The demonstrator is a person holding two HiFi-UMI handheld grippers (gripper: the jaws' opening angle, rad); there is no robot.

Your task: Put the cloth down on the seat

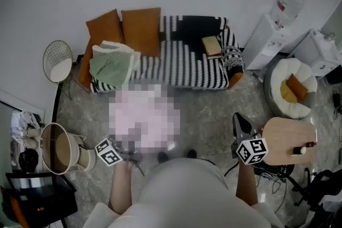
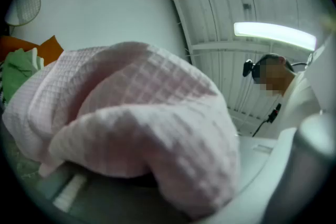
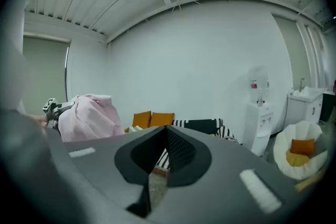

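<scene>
Left hand-held gripper point(image 1: 129, 156) clamped on pink cloth point(image 2: 131, 118); cloth bunched over jaws, held up in air above floor, well short of sofa. Right hand-held gripper point(image 1: 240, 125): jaws together, nothing between, apart from cloth. Farther off: striped sofa point(image 1: 187, 64) against wall. Green towel point(image 1: 109, 67) on sofa's left end, two orange cushions point(image 1: 141, 29) behind towel, book point(image 1: 211, 45) near right end.

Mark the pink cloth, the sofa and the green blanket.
pink cloth point(image 2: 131, 113), left gripper view, middle fold.
sofa point(image 1: 187, 68), head view, striped seat cover.
green blanket point(image 1: 109, 68), head view, its centre.
</scene>
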